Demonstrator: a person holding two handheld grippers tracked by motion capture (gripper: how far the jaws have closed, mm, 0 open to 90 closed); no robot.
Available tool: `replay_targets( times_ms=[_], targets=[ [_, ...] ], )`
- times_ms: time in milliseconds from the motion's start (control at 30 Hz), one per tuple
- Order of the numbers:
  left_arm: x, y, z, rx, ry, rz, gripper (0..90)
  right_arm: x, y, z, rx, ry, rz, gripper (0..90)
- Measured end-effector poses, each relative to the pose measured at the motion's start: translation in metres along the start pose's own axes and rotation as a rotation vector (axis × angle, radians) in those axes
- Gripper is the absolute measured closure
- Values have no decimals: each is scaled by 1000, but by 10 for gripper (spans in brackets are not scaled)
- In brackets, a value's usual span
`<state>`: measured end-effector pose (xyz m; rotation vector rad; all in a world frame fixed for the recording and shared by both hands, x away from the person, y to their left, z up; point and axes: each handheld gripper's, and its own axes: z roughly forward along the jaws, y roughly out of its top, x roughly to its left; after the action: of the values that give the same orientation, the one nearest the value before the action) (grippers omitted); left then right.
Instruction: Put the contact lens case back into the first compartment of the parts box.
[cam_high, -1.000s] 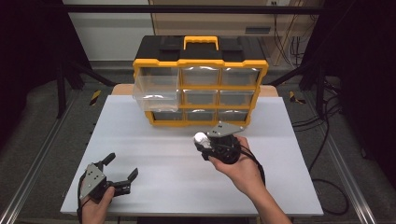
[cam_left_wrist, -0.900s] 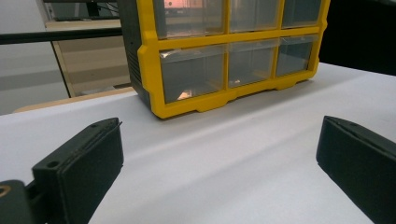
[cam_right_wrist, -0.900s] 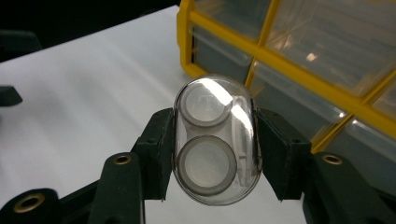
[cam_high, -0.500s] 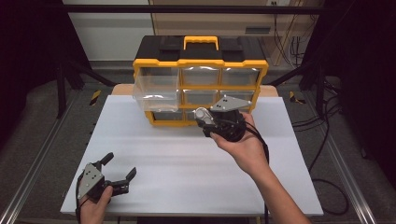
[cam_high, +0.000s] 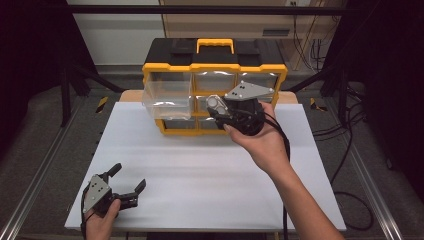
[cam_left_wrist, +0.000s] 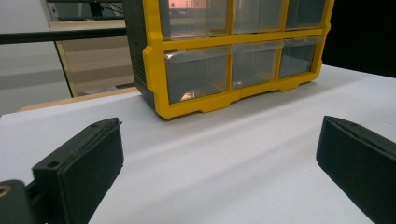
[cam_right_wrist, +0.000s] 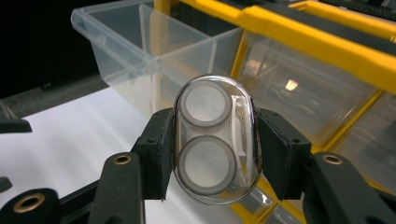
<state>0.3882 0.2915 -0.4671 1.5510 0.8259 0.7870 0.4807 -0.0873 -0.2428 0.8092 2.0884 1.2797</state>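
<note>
1. A white table (cam_high: 200, 170) fills the middle of the high view; it bears everything else and leaves bare space for the hands to work.
2. A yellow-and-black drawer organiser (cam_high: 215, 70) stands at the table's far edge, its clear drawers facing the person, so each can be reached from the front.
3. One clear drawer (cam_high: 167, 102), at the organiser's upper left, is pulled out and open on top; judging by this, it is ready to take something.
4. The right gripper (cam_high: 216, 107) is held up in front of the organiser, just right of that open drawer; its jaws are clamped on the item below, apparently to carry it there.
5. The left gripper (cam_high: 127, 186) rests low at the table's near left corner, jaws spread wide with nothing between them; it seems parked out of the way.
6. A small clear oval case (cam_right_wrist: 216, 138) with two round grey discs inside sits squeezed upright between the right gripper's pads (cam_right_wrist: 159, 149), off the table and near the open drawer.
</note>
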Motion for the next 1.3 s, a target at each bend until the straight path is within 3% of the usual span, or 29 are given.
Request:
replay_targets(
  times_ms=[633, 1300],
  targets=[
    [0, 0, 0, 0, -2, -1, 4, -10, 33, 2, -79, 2, 16, 491],
    [2, 0, 0, -5, -1, -6, 4, -6, 42, 11, -93, -7, 8, 491]
  ],
)
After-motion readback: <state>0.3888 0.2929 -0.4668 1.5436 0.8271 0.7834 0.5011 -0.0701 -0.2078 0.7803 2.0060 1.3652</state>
